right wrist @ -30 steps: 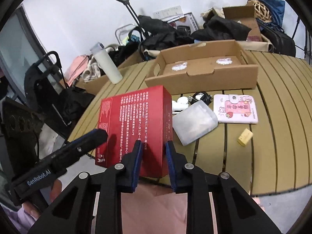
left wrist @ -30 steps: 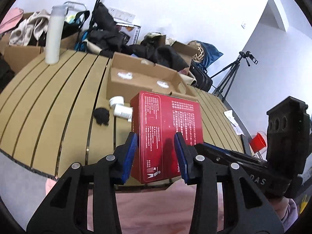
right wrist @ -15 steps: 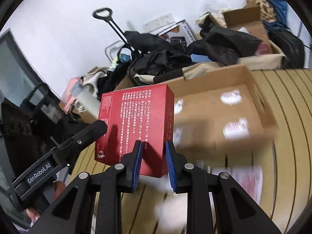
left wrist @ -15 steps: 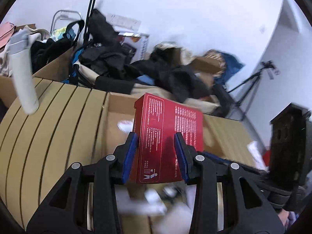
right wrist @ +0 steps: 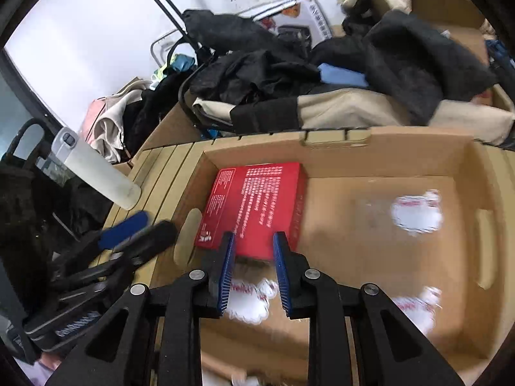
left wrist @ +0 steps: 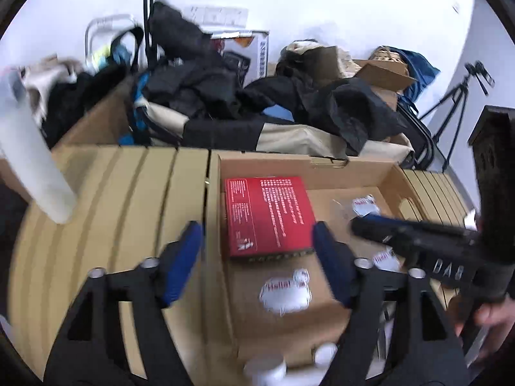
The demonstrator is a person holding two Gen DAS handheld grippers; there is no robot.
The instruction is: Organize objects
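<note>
Right wrist view: right gripper (right wrist: 254, 268) fingers parted narrowly, clear of the red box (right wrist: 254, 207); left gripper (left wrist: 257, 259) wide open. Box lies flat in the cardboard tray's (right wrist: 334, 151) far-left corner. Placing looks done; next, withdraw both and fetch another item

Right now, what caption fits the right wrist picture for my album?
Red box lies flat in the cardboard box, right gripper open behind it.
</note>
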